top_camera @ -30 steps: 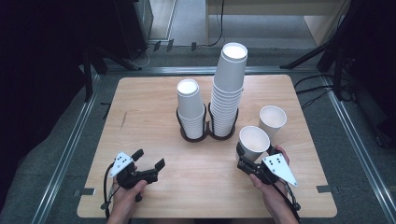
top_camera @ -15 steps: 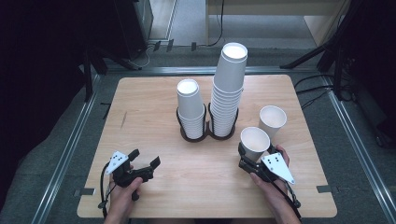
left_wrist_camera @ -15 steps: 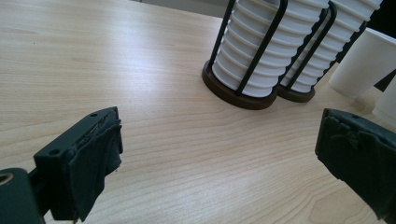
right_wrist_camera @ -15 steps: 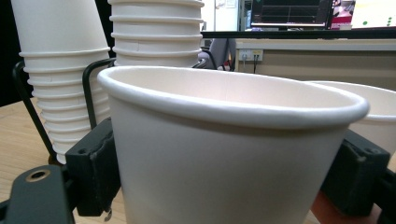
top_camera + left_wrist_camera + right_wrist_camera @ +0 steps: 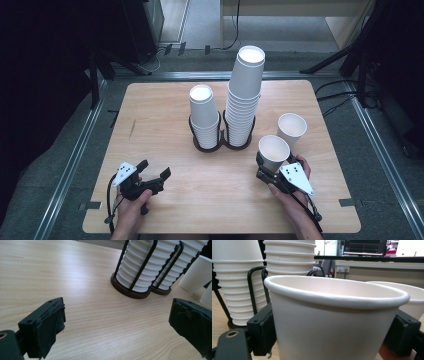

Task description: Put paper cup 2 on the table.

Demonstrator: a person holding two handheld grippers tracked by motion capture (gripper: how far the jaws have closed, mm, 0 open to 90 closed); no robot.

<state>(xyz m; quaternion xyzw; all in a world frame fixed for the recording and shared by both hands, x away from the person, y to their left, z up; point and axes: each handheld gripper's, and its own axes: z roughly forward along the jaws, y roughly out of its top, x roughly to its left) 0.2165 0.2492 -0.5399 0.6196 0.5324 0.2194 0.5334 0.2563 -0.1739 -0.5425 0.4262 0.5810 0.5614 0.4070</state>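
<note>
At lower right of the high view our right gripper (image 5: 266,167) is clamped on a paper cup (image 5: 273,151), a second cup (image 5: 291,130) just behind it, two caged cup stacks (image 5: 227,112) mid-table, while our left gripper (image 5: 152,172) rests lower left, jaws apart.

Matt paper cup (image 5: 332,322), smooth wood table (image 5: 165,107)

Bright, even overhead light on the table (image 5: 165,115); dark surroundings; soft close-up blur.
</note>
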